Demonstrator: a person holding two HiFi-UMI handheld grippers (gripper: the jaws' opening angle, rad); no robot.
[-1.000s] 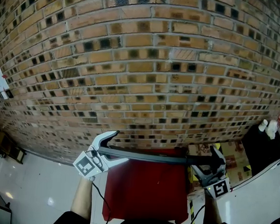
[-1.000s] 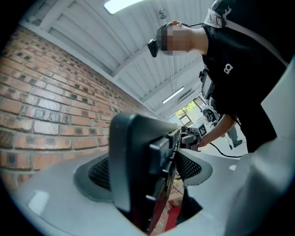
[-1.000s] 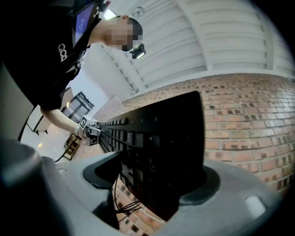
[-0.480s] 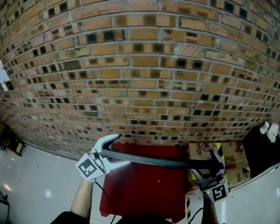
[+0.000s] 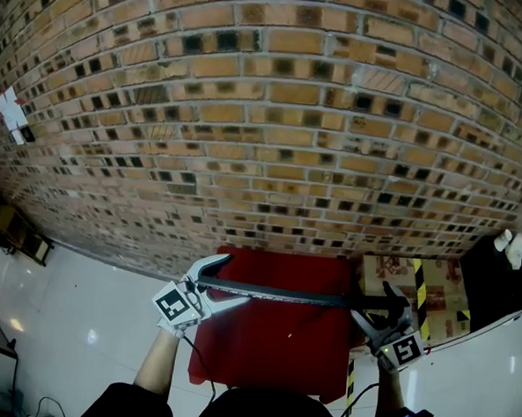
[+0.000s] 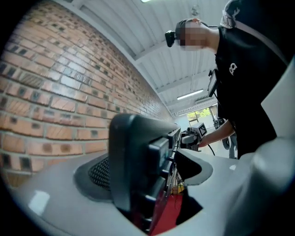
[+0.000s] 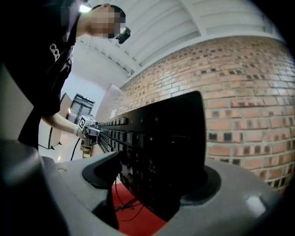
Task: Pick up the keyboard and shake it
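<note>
Head view: left tongs (image 5: 214,282) and right tongs (image 5: 380,309) each clamp one end of the long black plastic keyboard (image 5: 291,294), held on edge in the air above the red table's (image 5: 270,354) far half, before a brown brick wall (image 5: 267,115).

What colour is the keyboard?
The keyboard is black, keys and all. The right gripper view shows it best.
</note>
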